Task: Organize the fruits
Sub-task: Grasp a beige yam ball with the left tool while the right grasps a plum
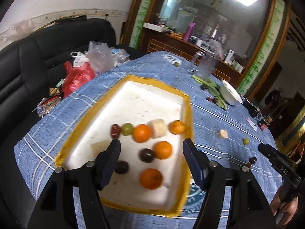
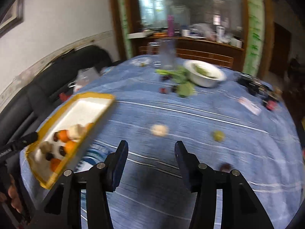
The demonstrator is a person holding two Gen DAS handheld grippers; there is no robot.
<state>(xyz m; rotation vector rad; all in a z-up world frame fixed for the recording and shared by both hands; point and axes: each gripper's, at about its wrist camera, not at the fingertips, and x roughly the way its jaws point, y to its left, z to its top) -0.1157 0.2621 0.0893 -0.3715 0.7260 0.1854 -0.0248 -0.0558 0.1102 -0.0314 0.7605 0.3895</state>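
Note:
A white foam tray with a yellow rim (image 1: 131, 99) lies on the blue checked cloth and holds several fruits: oranges (image 1: 141, 133), a green grape (image 1: 127, 128), dark round fruits (image 1: 146, 155), a red date (image 1: 115, 130) and a pale chunk (image 1: 158, 128). My left gripper (image 1: 151, 147) is open and empty just above the tray's near half. My right gripper (image 2: 151, 148) is open and empty over bare cloth; it also shows in the left wrist view (image 1: 274, 155). Loose on the cloth lie a pale piece (image 2: 159, 130), a green grape (image 2: 218, 135) and a dark fruit (image 2: 225, 166). The tray also shows in the right wrist view (image 2: 91, 97).
A white bowl (image 2: 205, 75) with greens, loose green leaves (image 2: 184, 88), a clear jug (image 2: 167, 52) and small dark items stand at the table's far side. Plastic bags (image 1: 82, 70) lie on a black sofa (image 1: 28, 61) to the left. A wooden sideboard stands behind.

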